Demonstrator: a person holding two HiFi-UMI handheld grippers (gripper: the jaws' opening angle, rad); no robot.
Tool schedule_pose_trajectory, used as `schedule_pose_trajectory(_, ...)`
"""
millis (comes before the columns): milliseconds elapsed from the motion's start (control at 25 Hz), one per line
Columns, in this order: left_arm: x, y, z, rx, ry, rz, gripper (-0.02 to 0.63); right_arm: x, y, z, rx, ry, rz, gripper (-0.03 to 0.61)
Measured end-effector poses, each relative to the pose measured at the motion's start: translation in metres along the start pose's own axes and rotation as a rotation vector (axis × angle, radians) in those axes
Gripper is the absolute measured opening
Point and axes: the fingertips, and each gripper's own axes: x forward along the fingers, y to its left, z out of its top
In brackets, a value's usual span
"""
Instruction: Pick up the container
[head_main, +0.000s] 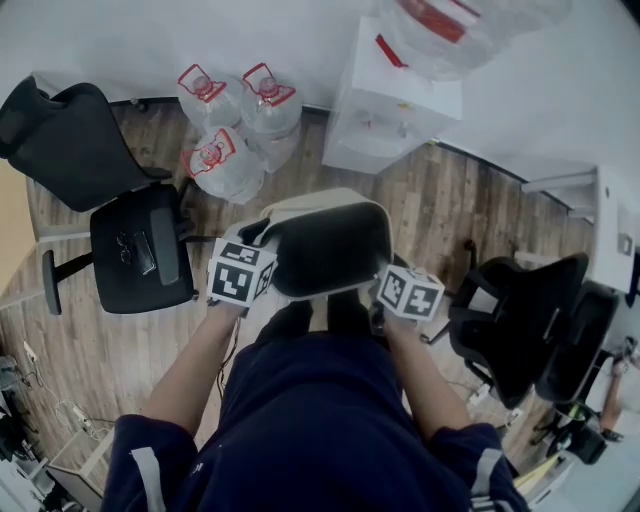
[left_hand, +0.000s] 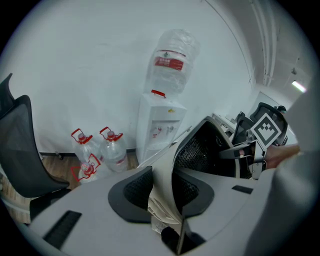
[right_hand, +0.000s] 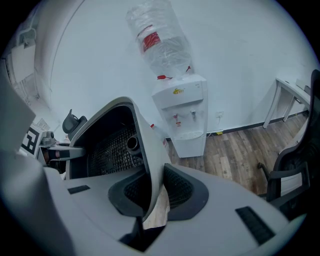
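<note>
Container (head_main: 330, 245): beige shell, dark mesh-pattern interior. It is held up in front of the person's torso, between both grippers, opening toward the head cam.

L gripper (left_hand: 162, 187): clamped on the container's wall at the L side. The black pads (left_hand: 135, 187) press on both faces of the beige wall, one inside and one outside. A crumpled pale liner or paper edge sits in the grip, below the rim.

R gripper (right_hand: 151, 192): clamped on the opposite wall, R side. The wall runs edge-on between the pads, and both pads are in contact with it. A short tube-like part (right_hand: 132, 144) shows inside the container, near the inner wall.

Marker cubes: one per gripper, flanking the container at its near L and near R corners in the head view.

Surroundings:
- Dispenser (head_main: 385, 110): white, against the wall, beyond the container, with an inverted bottle (left_hand: 170, 62) on top.
- Jugs (head_main: 235, 125): three, red caps and handles, on the floor (head_main: 440, 210), just L of the dispenser.
- Chair (head_main: 140, 245): black, L of the container, well apart from it.
- 2nd chair (head_main: 520, 315): black, R of the R gripper.
</note>
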Motion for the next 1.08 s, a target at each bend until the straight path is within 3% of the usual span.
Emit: schedule_pose_trajectory(1080,0.0026,0.0094,0.0091,-0.013,-0.008,-0.003,0.114,0.0083,0.0042,0.0071,0.012,0.006,0.002,0.069)
